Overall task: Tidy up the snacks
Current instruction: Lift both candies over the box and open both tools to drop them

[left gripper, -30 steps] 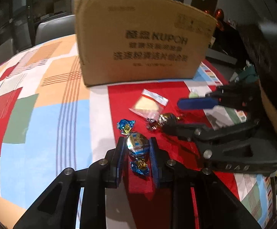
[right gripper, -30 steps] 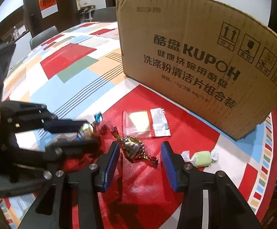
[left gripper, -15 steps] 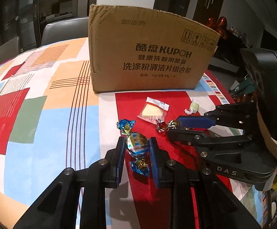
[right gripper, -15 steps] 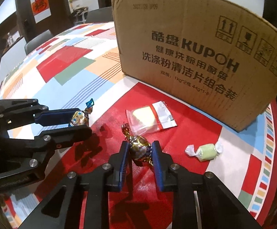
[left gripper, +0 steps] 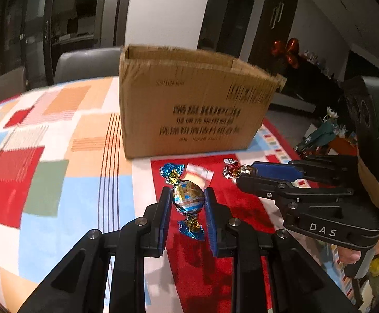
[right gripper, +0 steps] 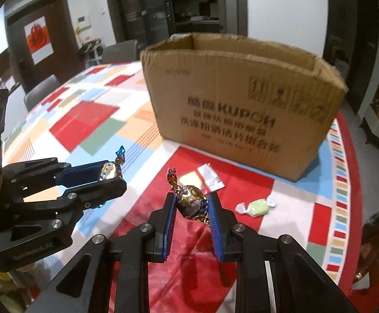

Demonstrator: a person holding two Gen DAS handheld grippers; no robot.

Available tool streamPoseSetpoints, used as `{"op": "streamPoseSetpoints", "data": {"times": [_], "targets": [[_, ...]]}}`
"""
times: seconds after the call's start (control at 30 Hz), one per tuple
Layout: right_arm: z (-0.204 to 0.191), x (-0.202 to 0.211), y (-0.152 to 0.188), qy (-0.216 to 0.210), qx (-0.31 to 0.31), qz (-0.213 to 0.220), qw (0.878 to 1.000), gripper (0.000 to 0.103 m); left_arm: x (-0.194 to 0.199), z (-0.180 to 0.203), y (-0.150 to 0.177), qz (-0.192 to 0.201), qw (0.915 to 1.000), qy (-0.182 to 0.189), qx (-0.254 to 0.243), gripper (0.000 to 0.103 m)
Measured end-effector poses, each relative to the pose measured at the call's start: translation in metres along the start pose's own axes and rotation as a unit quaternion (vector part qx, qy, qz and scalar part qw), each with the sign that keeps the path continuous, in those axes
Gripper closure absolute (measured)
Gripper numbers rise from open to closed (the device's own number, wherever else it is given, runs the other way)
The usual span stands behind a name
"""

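My left gripper (left gripper: 187, 192) is shut on a round candy in a blue and gold wrapper (left gripper: 188, 203), held above the patchwork tablecloth (left gripper: 59, 172). To its right, my right gripper (left gripper: 244, 175) is shut on a candy in a red and gold wrapper (left gripper: 231, 170). The right wrist view shows that candy (right gripper: 191, 203) pinched between the right gripper's (right gripper: 192, 197) blue pads, with the left gripper (right gripper: 119, 173) and its blue candy (right gripper: 110, 170) at the left. An open cardboard box (right gripper: 241, 104) stands behind both, its top open.
A clear packet with a pale yellow snack (right gripper: 206, 178) and a green twist-wrapped candy (right gripper: 257, 206) lie on the red patch in front of the box. Grey chairs (left gripper: 85, 64) stand behind the table. The table's edge curves along the right (right gripper: 346, 182).
The right gripper closed on the red and gold candy and lifted it. Both grippers rose from the cloth with their candies, and the box's open top came into view.
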State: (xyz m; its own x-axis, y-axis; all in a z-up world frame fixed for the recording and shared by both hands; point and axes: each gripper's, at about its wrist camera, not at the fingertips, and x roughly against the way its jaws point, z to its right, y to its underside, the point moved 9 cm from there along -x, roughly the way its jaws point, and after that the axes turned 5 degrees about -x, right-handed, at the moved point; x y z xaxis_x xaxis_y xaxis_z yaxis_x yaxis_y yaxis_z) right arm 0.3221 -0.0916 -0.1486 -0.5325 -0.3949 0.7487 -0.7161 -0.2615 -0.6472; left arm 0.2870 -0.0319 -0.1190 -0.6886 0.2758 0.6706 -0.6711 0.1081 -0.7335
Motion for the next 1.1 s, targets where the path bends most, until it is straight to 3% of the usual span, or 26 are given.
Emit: {"op": "streamPoseSetpoints", "data": {"times": [0.63, 0.83, 1.1], "targets": [[0.025, 0.079, -0.081, 0.053, -0.046, 0.128, 0.989, 0.077, 0.044, 0.006, -0.115, 0.099, 0.9924, -0.010, -0.072, 0.078], [0.041, 0.088, -0.106, 0.067, -0.061, 0.149, 0.985, 0.077, 0.041, 0.004, -0.145, 0.113, 0.9894, -0.016, -0.090, 0.078], [0.054, 0.081, -0.136, 0.077, -0.074, 0.165, 0.981, 0.077, 0.020, -0.006, -0.178, 0.101, 0.9912, -0.007, -0.085, 0.078]]}}
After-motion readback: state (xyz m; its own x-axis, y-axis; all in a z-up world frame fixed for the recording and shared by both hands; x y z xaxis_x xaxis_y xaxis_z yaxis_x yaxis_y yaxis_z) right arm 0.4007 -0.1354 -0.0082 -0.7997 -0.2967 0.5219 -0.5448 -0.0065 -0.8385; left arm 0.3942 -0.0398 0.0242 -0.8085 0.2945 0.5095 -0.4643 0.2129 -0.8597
